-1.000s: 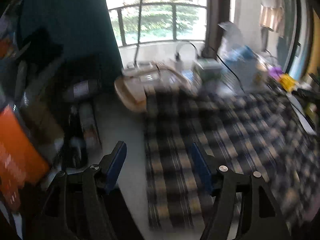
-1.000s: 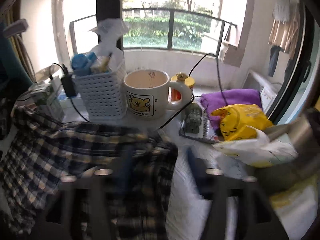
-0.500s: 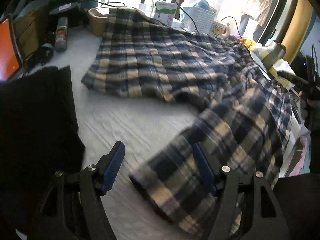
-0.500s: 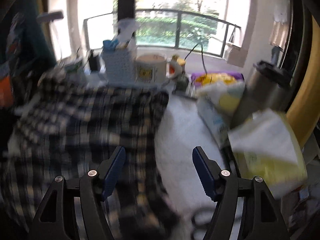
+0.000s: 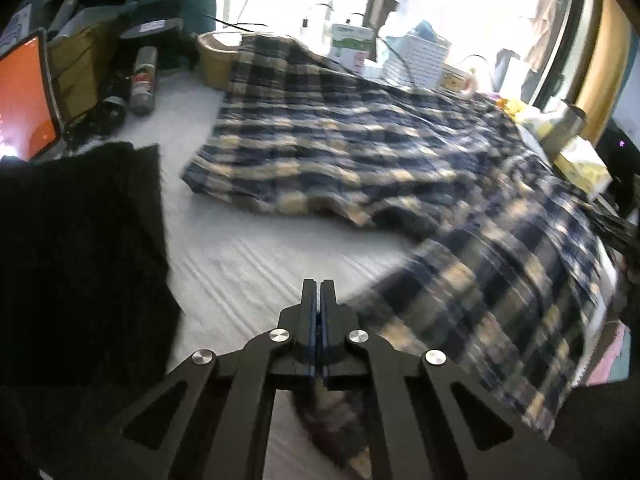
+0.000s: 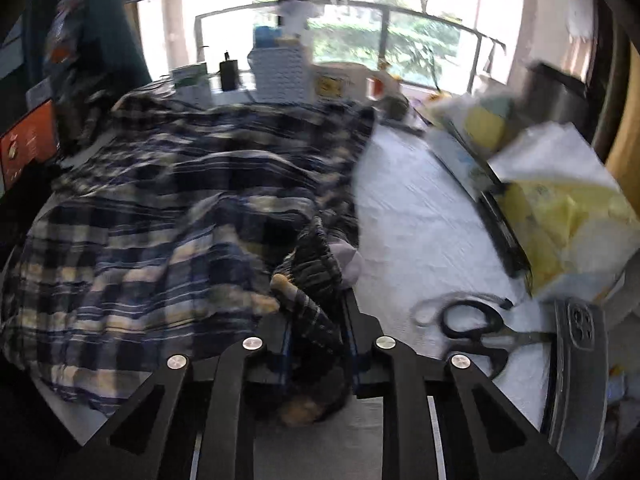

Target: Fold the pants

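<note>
Left gripper (image 5: 319, 286) clenched tight, a plaid hem showing just under its fingers. Right gripper (image 6: 318, 312) has just closed on a bunched edge of the plaid pants (image 5: 360, 148), which sprawl across the white bed (image 5: 248, 264) twd the window clutter.

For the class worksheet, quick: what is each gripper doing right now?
Left gripper: just closed, pinching the plaid pants hem.
Right gripper: just closed on bunched pants.

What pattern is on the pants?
Navy-and-cream plaid on the soft cloth pants, clearest in the left wrist view.
</note>
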The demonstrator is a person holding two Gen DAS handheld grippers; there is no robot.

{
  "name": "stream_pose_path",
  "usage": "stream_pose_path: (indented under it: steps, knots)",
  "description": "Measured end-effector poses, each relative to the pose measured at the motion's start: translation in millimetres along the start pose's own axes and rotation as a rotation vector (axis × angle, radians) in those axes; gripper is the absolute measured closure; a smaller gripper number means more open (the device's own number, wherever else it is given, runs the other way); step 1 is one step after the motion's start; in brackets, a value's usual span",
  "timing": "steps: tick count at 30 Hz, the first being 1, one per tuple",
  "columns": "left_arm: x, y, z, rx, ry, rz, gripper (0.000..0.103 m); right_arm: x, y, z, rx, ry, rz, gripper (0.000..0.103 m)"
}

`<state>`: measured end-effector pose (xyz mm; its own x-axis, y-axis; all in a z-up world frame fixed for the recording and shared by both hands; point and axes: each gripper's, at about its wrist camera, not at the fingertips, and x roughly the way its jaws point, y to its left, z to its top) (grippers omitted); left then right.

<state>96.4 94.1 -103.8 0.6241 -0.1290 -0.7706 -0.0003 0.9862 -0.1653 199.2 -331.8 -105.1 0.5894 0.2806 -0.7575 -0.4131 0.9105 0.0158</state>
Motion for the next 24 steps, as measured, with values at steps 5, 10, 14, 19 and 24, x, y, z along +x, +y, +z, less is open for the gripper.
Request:
stream_pose_path:
  steps: [5,10,14,19,24]
  knots:
    - [-6.4,24.2,37.1,-0.021,-0.082,0.043,0.103,-22.2,14.4,14.0,0.026,-0.06,-0.024,0.083]
    - [-10.4,44.1,80.6,-0.002,-0.141,0.081,0.103,-54.7,20.0,24.7,0.063,-0.105,-0.074,0.083]
    - [5.6,50.7,82.9,0.018,-0.074,0.113,0.103,-51.0,22.2,13.8,0.064,-0.053,-0.139,0.083]
    - [0.6,47.7,54.1,0.04,0.015,0.056,0.061,-19.0,15.9,-17.3,0.117,0.057,-0.168,0.083]
    - [-30.0,49.7,9.4,-0.049,0.016,-0.013,0.042,-22.7,10.2,-20.3,0.146,0.021,-0.142,0.08]
